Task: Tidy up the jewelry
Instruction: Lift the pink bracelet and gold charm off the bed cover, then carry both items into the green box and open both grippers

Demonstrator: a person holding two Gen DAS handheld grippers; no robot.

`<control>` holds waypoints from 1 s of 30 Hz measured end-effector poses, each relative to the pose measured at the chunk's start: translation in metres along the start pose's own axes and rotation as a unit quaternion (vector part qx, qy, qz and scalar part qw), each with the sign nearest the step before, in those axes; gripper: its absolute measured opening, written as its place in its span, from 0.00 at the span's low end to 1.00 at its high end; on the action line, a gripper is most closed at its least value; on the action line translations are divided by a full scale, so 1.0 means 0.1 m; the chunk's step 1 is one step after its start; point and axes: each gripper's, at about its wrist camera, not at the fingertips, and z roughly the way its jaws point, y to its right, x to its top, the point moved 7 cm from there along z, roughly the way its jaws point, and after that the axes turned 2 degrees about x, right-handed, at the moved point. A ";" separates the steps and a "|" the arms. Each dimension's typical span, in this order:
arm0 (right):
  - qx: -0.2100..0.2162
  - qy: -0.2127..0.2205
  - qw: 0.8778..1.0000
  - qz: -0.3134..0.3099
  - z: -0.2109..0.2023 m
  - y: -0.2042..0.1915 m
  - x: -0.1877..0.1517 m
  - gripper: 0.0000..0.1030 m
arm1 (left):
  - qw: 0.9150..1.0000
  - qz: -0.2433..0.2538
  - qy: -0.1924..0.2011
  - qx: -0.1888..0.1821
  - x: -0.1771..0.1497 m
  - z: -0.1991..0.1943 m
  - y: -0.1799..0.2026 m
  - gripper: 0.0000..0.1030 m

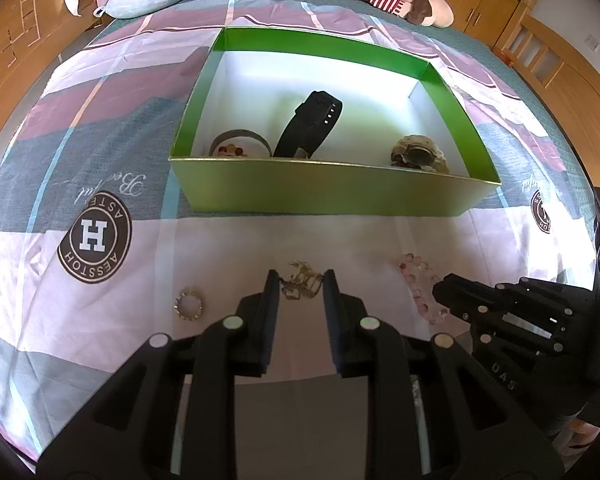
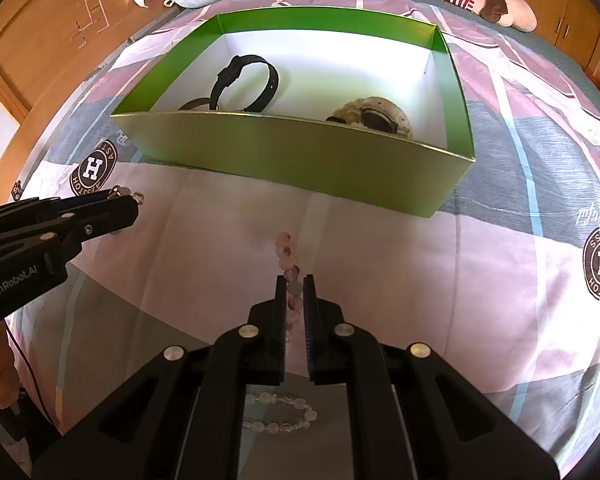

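jaws: left gripper (image 1: 299, 276) parted, straddling the gold chain (image 1: 302, 285), not yet closed on it. right gripper (image 2: 295, 280) clamped narrow on the pink bead bracelet (image 2: 288, 258); beads sit between the pads.
step: pick phase on both sides. Right has its grasp, left is lined up for one.
task items: gold chain on the bedspread (image 1: 100, 300) at 12 o'clock of the left tips. Pink beads run from the right jaws toward 12 o'clock, still lying on the cloth. Green box (image 1: 332, 188) further out at 12 o'clock in both views.
already in box: black strap watch (image 1: 310, 128), beige bracelet (image 1: 418, 154), banded ring-shaped piece (image 1: 240, 144).
loose: small beaded ring (image 1: 189, 303) at 9 o'clock of the left tips; clear bead bracelet (image 2: 280, 412) at 6 o'clock under the right gripper.
next, my read: right lifts and clears the near box wall before release. Left closes first; a chain this thin may slip or snag the cloth.
hidden: near box wall cuts off the lower part of everything inside. Chain shape is a tangle, links unclear. Rear beads of the pink bracelet hidden by the right gripper's body. Clear bracelet partly covered by the gripper frame.
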 end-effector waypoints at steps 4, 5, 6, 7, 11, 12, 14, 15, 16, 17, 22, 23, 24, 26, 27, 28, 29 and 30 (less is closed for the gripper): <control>0.000 -0.001 1.000 -0.001 0.00 0.00 0.00 0.07 | 1.000 0.000 0.000 0.000 0.00 0.00 0.00 0.21; 0.000 0.000 1.000 -0.001 0.00 0.00 0.00 0.07 | 1.000 0.000 0.000 0.000 0.00 0.00 0.00 0.21; 0.000 0.000 1.000 -0.001 0.00 0.00 0.00 0.07 | 1.000 0.000 0.000 0.000 0.00 0.00 0.00 0.21; 0.000 0.000 1.000 -0.001 0.00 0.00 0.00 0.07 | 1.000 0.000 0.000 0.000 0.00 0.00 0.00 0.21; 0.000 -0.001 1.000 -0.002 0.01 -0.01 0.00 0.07 | 1.000 0.003 -0.001 0.000 -0.01 0.01 0.02 0.21; 0.000 -0.001 1.000 -0.001 0.01 -0.01 0.00 0.07 | 1.000 0.003 -0.001 0.000 -0.01 0.02 0.02 0.21; 0.000 -0.001 1.000 -0.002 0.01 -0.01 0.00 0.07 | 1.000 0.004 0.000 0.000 -0.01 0.01 0.02 0.21; 0.000 0.000 1.000 -0.001 0.01 -0.02 0.00 0.07 | 1.000 0.003 0.001 -0.001 -0.01 0.00 0.02 0.21; 0.000 0.002 1.000 0.000 0.00 -0.02 0.01 0.07 | 1.000 0.001 0.002 -0.002 0.00 -0.01 0.01 0.21; 0.002 0.004 1.000 0.001 -0.01 -0.02 0.02 0.07 | 1.000 -0.001 0.005 -0.004 0.01 -0.04 0.00 0.21; 0.009 0.025 1.000 0.004 -0.23 -0.06 0.12 0.07 | 0.999 0.000 0.036 -0.020 0.15 -0.32 0.03 0.21; 0.020 0.033 0.999 0.010 -0.30 -0.07 0.16 0.07 | 0.999 0.002 0.043 -0.023 0.19 -0.38 0.04 0.21; 0.028 0.039 0.999 0.012 -0.35 -0.09 0.20 0.07 | 0.998 0.004 0.054 -0.024 0.24 -0.46 0.04 0.21; 0.042 0.066 0.997 0.014 -0.52 -0.13 0.32 0.07 | 0.997 0.002 0.075 -0.018 0.35 -0.58 0.03 0.21; 0.042 0.079 0.996 0.013 -0.60 -0.14 0.38 0.07 | 0.997 0.001 0.081 -0.018 0.39 -0.61 0.02 0.21; 0.042 0.089 0.995 0.013 -0.67 -0.15 0.44 0.07 | 0.996 -0.001 0.085 -0.024 0.45 -0.64 0.02 0.21; 0.044 0.107 0.993 0.017 -0.76 -0.14 0.52 0.07 | 0.996 -0.004 0.085 -0.029 0.48 -0.65 0.01 0.21; 0.044 0.116 0.992 0.019 -0.80 -0.13 0.57 0.07 | 0.996 -0.009 0.082 -0.033 0.50 -0.65 -0.01 0.21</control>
